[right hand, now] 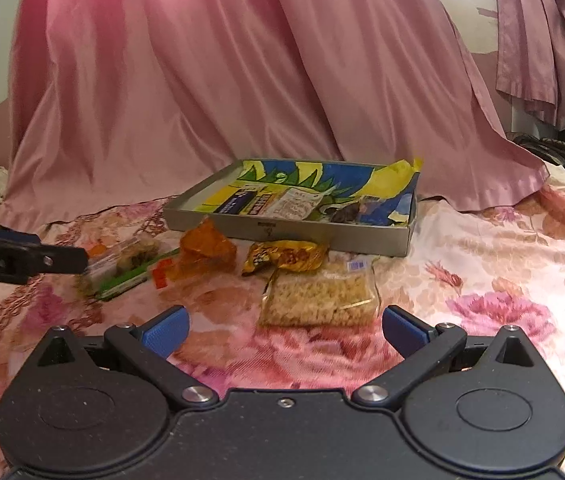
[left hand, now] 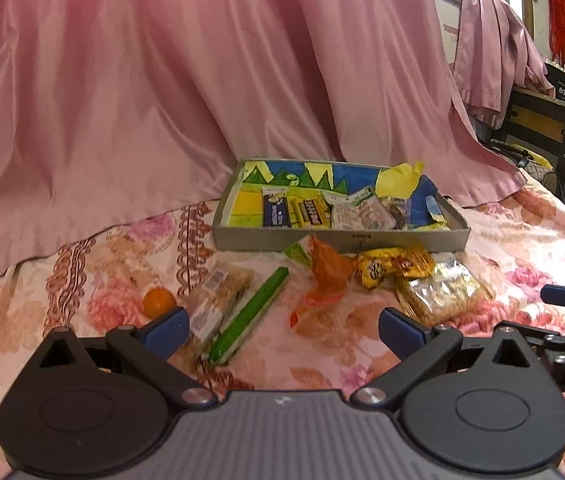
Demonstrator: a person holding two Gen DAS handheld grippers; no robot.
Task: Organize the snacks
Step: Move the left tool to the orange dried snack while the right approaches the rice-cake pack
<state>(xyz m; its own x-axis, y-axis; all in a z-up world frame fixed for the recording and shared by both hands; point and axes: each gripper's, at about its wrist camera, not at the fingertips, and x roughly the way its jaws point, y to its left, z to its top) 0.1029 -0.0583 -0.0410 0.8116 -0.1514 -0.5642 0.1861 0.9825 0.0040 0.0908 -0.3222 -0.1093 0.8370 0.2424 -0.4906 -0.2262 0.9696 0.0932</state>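
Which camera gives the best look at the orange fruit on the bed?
The left wrist view. There the orange sits in plain sight beside the left gripper's finger. In the right wrist view I cannot pick it out; the left gripper's arm covers that area.

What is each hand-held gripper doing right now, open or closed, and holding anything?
Left hand-held gripper: open, holding nothing.
Right hand-held gripper: open, holding nothing.
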